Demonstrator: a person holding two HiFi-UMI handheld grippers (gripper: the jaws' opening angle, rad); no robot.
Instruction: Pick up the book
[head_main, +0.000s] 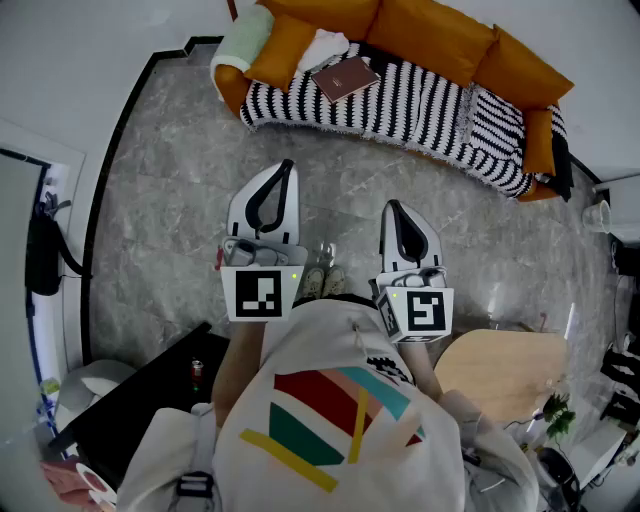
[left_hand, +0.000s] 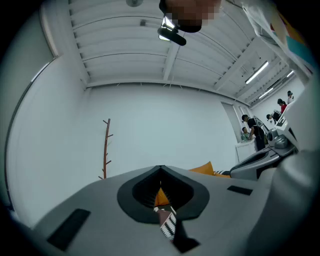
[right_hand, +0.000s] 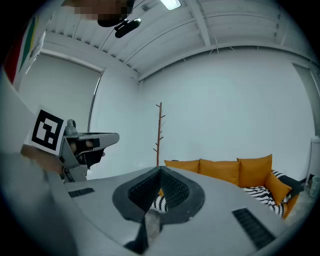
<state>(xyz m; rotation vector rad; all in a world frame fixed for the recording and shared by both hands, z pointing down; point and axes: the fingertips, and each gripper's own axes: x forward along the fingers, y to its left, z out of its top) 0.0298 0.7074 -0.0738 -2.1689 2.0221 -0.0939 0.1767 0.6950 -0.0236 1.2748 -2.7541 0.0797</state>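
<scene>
A brown book (head_main: 345, 79) lies flat on the black-and-white striped throw of the orange sofa (head_main: 430, 40), at the top of the head view. My left gripper (head_main: 289, 165) and my right gripper (head_main: 390, 206) are held level side by side over the floor, well short of the sofa. Both are shut with nothing between their jaws. In the left gripper view the jaws meet at the centre, and a sliver of orange cushion (left_hand: 161, 197) shows through. The right gripper view shows the sofa (right_hand: 235, 170) ahead and the left gripper (right_hand: 80, 147) at the left.
The grey marble floor (head_main: 170, 170) spreads between me and the sofa. A round wooden table (head_main: 505, 370) stands at my right, a black low table (head_main: 150, 395) with a can at my left. A bare coat stand (right_hand: 159, 132) rises by the white wall. People stand far off (left_hand: 255, 127).
</scene>
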